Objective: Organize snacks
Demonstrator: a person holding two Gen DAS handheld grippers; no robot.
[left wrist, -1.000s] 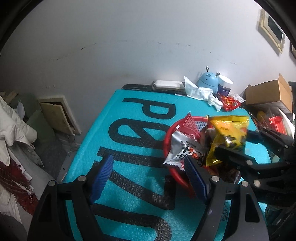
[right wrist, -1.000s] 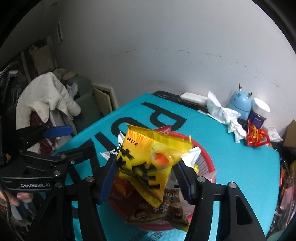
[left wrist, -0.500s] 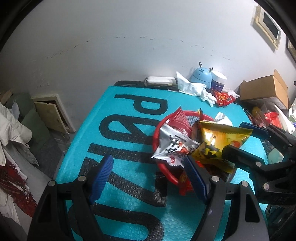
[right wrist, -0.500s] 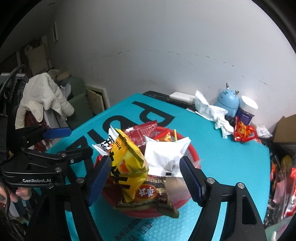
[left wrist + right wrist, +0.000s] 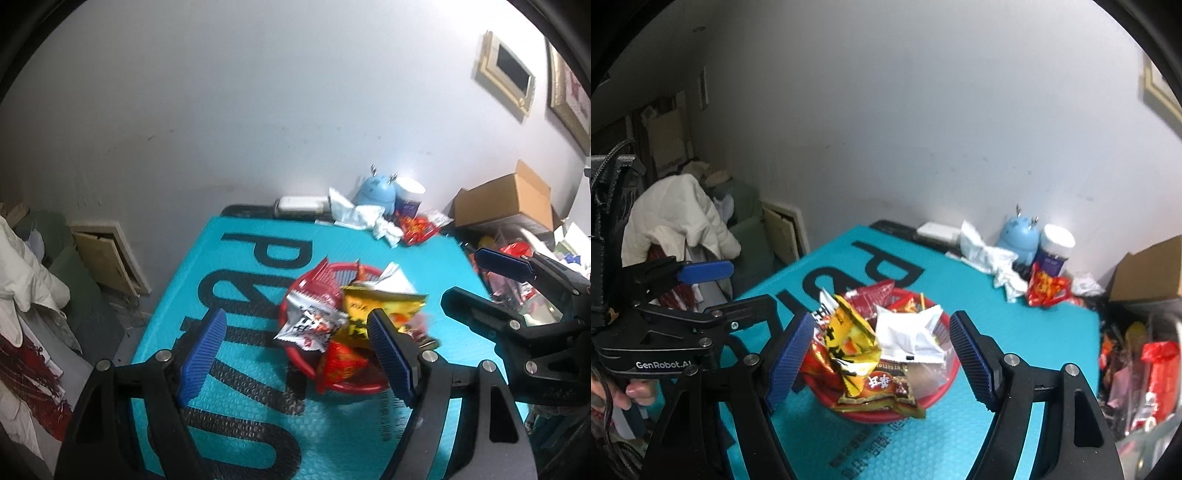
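A red basket (image 5: pixel 354 387) (image 5: pixel 879 415) heaped with snack packets stands on the teal mat (image 5: pixel 240 266) (image 5: pixel 997 332). On the heap lie a yellow packet (image 5: pixel 373 302) (image 5: pixel 849 332), a silver one (image 5: pixel 310 325), a white one (image 5: pixel 912 332) and a red one (image 5: pixel 340 363). My right gripper (image 5: pixel 882 318) hovers open above and short of the basket, holding nothing; the left wrist view shows it (image 5: pixel 469 277) at the right. My left gripper (image 5: pixel 295 315) is open and empty too, hanging left of the basket (image 5: pixel 738 286).
At the mat's far edge stand a blue gadget (image 5: pixel 376 190), a white-lidded jar (image 5: pixel 408 199), crumpled tissues (image 5: pixel 365 218) and a red snack bag (image 5: pixel 417 227). A cardboard box (image 5: pixel 506 201) and clutter fill the right. A white jacket (image 5: pixel 676 221) hangs at the left.
My right gripper let go of the yellow packet, which dropped onto the heap in the basket. Both grippers drew back and up from the basket.
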